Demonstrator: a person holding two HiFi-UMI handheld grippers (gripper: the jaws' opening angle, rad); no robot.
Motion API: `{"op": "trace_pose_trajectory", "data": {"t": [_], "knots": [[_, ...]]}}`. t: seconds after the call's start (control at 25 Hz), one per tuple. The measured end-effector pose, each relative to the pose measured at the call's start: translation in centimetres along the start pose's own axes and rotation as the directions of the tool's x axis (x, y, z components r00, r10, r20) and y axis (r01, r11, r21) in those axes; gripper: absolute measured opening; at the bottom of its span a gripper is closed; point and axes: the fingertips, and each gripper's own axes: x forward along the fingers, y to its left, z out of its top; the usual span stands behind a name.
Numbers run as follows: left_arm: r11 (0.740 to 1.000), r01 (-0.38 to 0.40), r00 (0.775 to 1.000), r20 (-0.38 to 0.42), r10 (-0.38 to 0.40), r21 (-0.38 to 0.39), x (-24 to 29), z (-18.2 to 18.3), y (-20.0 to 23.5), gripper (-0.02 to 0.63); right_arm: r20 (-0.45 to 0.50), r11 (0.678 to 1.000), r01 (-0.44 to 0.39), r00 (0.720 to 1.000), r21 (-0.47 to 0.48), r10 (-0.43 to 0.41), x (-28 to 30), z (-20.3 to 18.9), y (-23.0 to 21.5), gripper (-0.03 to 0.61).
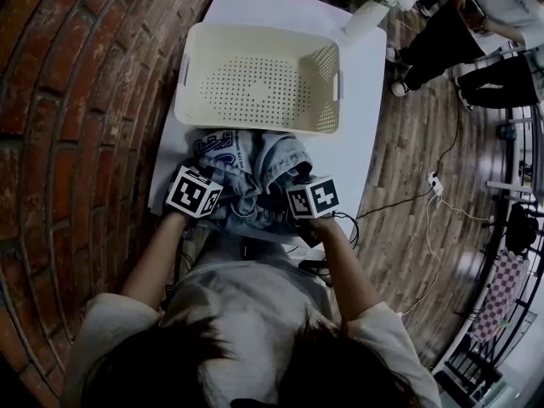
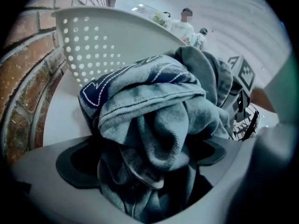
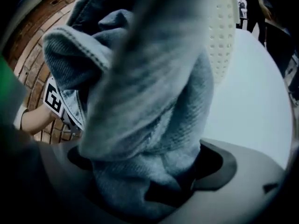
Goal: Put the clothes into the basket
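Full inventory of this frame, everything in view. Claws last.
basket: 1, cream, perforated, empty, far half of table
garment: 1 bundle, faded blue-grey with navy print, table's near edge, in front of basket
table: 1, white, on brick-patterned floor
vase: 1, white, pale flowers, table's far right corner
bystanders: at least 2, dark trousers, beyond table at right
power strip: 1, white, with cables, floor right of table
left claw: grey, shut on garment
right claw: grey, shut on garment

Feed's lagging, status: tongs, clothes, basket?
Left tongs shut on denim garment. Right tongs shut on it too. Garment bunched before empty basket, nothing between.
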Motion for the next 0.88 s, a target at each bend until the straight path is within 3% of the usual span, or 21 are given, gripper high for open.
{"op": "trace_pose_trajectory", "data": {"t": [0.28, 0.32, 0.36, 0.4, 0.48, 0.68, 0.88], "knots": [[0.999, 0.04, 0.999, -0.032, -0.039, 0.022, 0.7, 0.2, -0.9, 0.568, -0.011, 0.999, -0.021, 1.0, -0.049, 0.02, 0.7, 0.4, 0.7, 0.559], [0.997, 0.069, 0.997, -0.043, -0.068, 0.03, 0.8, 0.2, -1.5, 0.528, -0.019, 0.997, -0.042, 0.999, -0.058, 0.041, 0.9, 0.4, 1.1, 0.538], [0.994, 0.105, 0.993, -0.055, -0.103, 0.036, 0.9, 0.3, -2.2, 0.433, -0.027, 0.996, -0.063, 0.998, -0.065, 0.062, 1.0, 0.5, 1.5, 0.479], [0.99, 0.132, 0.99, -0.064, -0.13, 0.038, 1.0, 0.3, -2.8, 0.366, -0.032, 0.995, -0.077, 0.997, -0.07, 0.075, 1.1, 0.5, 1.7, 0.472], [0.987, 0.159, 0.985, -0.068, -0.156, 0.035, 1.0, 0.3, -3.4, 0.36, -0.033, 0.992, -0.093, 0.995, -0.088, 0.091, 1.0, 0.4, 2.1, 0.461], [0.986, 0.165, 0.985, -0.043, -0.165, -0.006, 0.7, 0.2, -4.1, 0.291, -0.01, 0.97, -0.125, 0.992, -0.21, 0.125, 0.4, 0.9, 3.7, 0.338], [0.989, 0.147, 0.989, -0.008, -0.147, -0.003, 0.2, 0.4, -4.8, 0.274, 0.043, 0.955, -0.102, 0.992, -0.278, 0.118, -0.5, 1.0, 4.4, 0.312]]}}
